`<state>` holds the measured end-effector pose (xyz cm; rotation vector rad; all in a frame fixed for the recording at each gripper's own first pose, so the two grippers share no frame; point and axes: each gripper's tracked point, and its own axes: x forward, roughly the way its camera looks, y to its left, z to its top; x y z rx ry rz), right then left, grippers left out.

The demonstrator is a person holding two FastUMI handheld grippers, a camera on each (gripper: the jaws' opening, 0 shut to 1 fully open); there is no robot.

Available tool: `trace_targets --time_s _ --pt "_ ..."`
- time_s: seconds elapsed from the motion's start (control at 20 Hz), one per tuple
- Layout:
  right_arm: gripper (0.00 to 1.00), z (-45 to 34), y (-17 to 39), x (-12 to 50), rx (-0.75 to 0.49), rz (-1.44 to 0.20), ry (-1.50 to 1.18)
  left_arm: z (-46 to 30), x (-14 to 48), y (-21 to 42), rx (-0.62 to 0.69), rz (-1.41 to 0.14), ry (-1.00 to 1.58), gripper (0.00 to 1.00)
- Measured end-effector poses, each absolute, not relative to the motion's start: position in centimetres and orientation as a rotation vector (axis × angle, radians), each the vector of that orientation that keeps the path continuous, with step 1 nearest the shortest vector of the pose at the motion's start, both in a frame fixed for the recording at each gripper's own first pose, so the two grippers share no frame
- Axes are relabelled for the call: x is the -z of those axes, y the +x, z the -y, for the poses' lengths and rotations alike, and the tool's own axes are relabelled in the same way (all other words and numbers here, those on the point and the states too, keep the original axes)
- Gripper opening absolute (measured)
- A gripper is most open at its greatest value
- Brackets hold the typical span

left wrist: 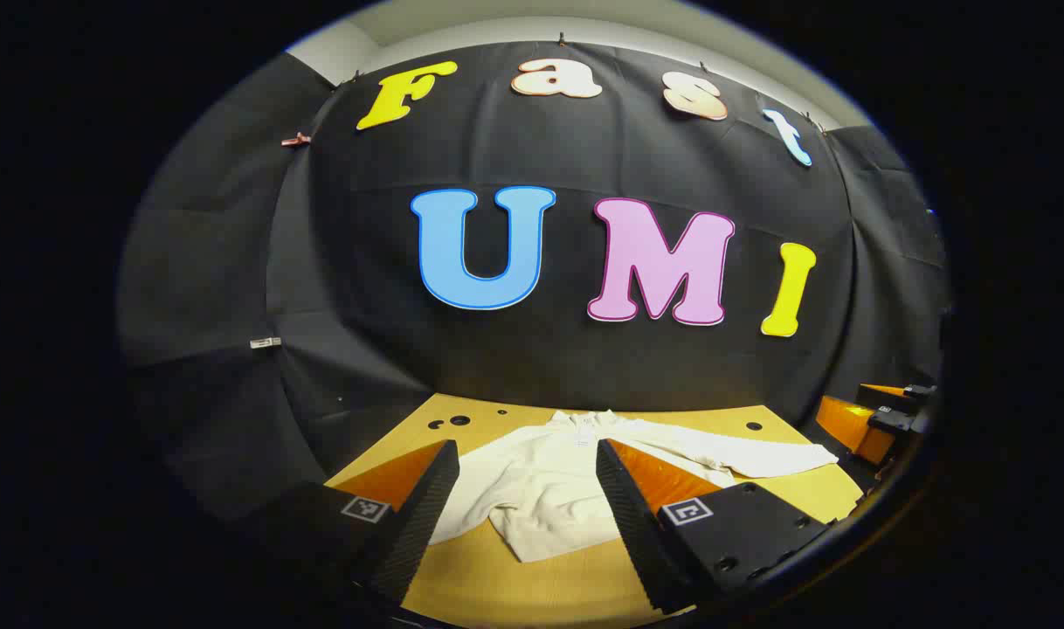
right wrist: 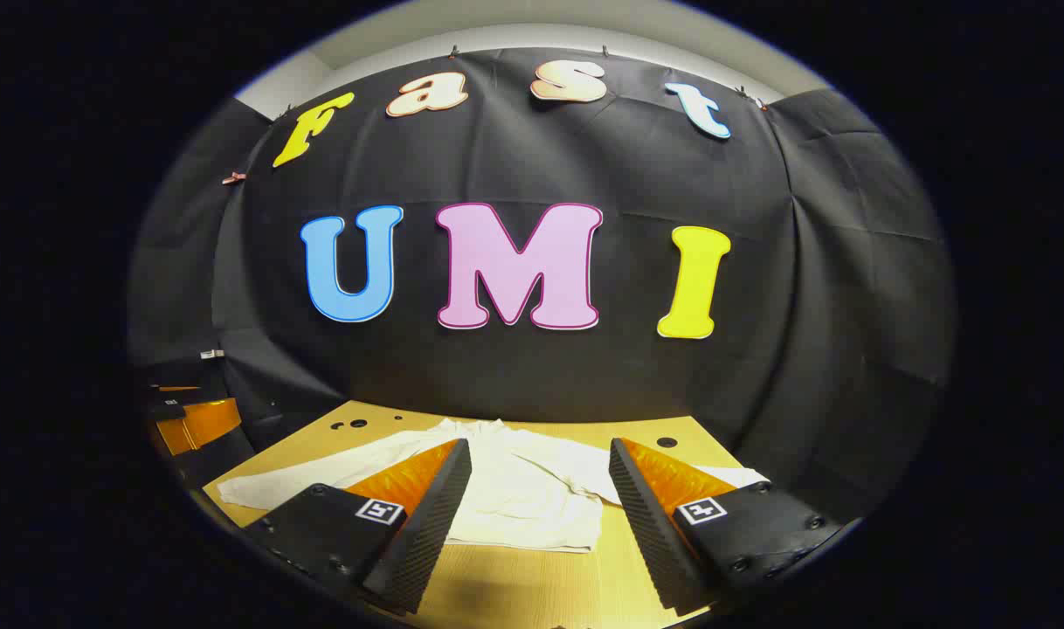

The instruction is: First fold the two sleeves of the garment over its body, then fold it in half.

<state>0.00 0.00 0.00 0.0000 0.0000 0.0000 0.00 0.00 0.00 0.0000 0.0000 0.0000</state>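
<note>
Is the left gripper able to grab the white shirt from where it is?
Probably yes. The left gripper is open, its fingers spread above the white shirt lying flat on the wooden table, with nothing in between.

The garment (left wrist: 549, 489) lies on the table (left wrist: 497, 585) at my twelve o'clock, collar toward the wall (left wrist: 497, 367) behind. One sleeve (left wrist: 759, 454) stretches to three o'clock, the other (right wrist: 296, 480) to nine. My grippers hover before it.

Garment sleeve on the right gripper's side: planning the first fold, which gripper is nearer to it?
Right. The right gripper hovers open with that sleeve beside its outer finger; the left gripper faces the body of the garment, the sleeve stretching away sideways.
</note>
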Motion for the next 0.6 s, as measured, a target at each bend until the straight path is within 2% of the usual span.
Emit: trace_targets --time_s 0.25,0.4,0.45,0.5,0.6 --pt "0.97 -0.4 -0.5 0.6 -0.022 -0.011 -0.02 -2.0 1.1 0.8 -0.045 0.007 0.071 0.97" --pt "0.97 -0.2 -0.2 0.2 -0.017 0.005 -0.04 -2.9 1.9 1.3 -0.05 -0.027 0.024 0.97" --pt "0.97 -0.3 0.0 0.5 -0.018 0.0 -0.041 -3.0 2.1 1.6 -0.052 -0.036 0.01 0.92" --pt "0.97 -0.4 0.1 0.7 -0.017 -0.007 -0.037 -3.0 2.3 1.7 -0.055 -0.044 0.004 0.97" --pt "0.97 -0.6 0.5 0.7 -0.017 -0.011 -0.028 -3.6 2.5 2.0 -0.077 -0.049 0.019 0.97"
